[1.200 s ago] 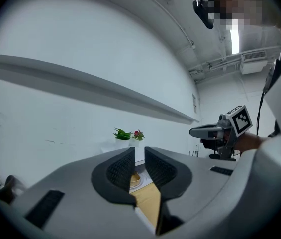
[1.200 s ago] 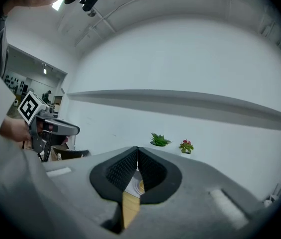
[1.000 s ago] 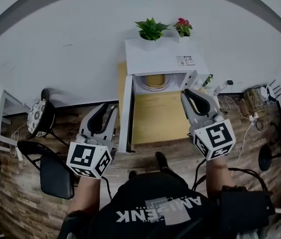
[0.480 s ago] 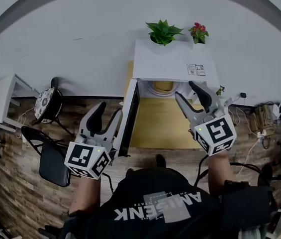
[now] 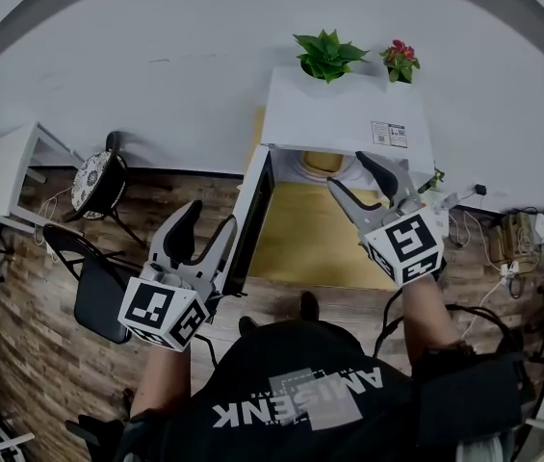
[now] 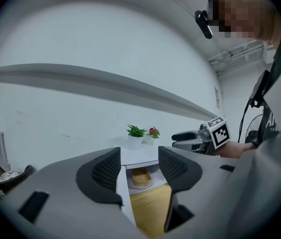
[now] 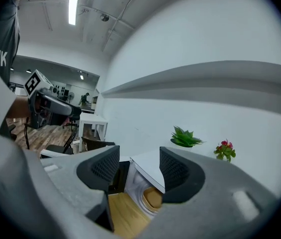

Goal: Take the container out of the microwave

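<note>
The white microwave (image 5: 349, 123) stands on a yellow table (image 5: 305, 239) with its door (image 5: 252, 221) swung open to the left. A tan container (image 5: 322, 162) sits inside on the turntable and also shows as the container (image 6: 141, 177) and the container (image 7: 153, 198). My right gripper (image 5: 349, 172) is just in front of the cavity's right side; its jaws have just been opening and nothing is between them. My left gripper (image 5: 209, 218) hovers left of the door edge. Its jaws have just been opening too, and they are empty.
Two potted plants (image 5: 327, 54) stand on the microwave's top. A black chair (image 5: 93, 301), a stool with a patterned cushion (image 5: 93, 181) and a white shelf (image 5: 7, 171) are on the wooden floor at left. Cables (image 5: 503, 248) lie at right.
Both grippers' jaws have spread from nearly shut to wide. The right gripper has moved forward and down toward the microwave's opening. The left gripper has barely shifted.
</note>
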`<state>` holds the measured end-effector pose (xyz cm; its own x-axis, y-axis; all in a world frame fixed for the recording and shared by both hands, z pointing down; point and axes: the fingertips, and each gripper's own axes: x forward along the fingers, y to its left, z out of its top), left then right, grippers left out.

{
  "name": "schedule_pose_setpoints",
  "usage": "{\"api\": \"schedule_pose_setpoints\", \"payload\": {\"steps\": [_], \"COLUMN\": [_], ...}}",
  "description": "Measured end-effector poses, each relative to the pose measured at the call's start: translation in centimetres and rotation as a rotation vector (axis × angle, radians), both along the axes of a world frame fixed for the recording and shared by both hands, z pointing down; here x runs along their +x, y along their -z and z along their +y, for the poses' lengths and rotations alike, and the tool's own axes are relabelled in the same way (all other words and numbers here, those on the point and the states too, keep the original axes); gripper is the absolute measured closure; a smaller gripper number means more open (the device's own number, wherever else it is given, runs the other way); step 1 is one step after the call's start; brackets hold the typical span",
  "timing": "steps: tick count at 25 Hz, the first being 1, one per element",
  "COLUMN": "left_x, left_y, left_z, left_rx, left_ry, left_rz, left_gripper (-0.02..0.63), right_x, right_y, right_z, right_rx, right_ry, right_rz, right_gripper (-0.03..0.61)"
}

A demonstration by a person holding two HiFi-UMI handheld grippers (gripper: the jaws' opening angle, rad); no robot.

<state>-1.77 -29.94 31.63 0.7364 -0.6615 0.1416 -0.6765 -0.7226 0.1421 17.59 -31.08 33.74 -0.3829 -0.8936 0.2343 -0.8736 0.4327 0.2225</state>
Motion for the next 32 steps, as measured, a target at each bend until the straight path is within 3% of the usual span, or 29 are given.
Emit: {"api": "schedule_pose_setpoints", "payload": {"steps": [10, 19, 32], "left_x": [-0.6, -0.5, -1.6], "left_y": [-2.1, -3.5, -4.0], "left_z": [1.6, 2.6, 3.2], "left_rx": [-0.069, -0.097, -0.100], "left_ry": [0.067, 0.135, 0.294], "left_rz": [0.009, 0.011, 0.020], "left_gripper": [0.394, 0.394, 0.394], "right_x": [-2.4, -1.0, 2.2], "right_y": [-10.6, -19.1, -27.1], "right_z": [-1.4, -3.9, -10.1], "right_rx": [-0.201, -0.316, -0.374], "right_ry": [0.205, 0.255, 0.223], "right_rz": [0.147, 0.252, 0.397], "right_gripper": [0.345, 0.345, 0.345]}}
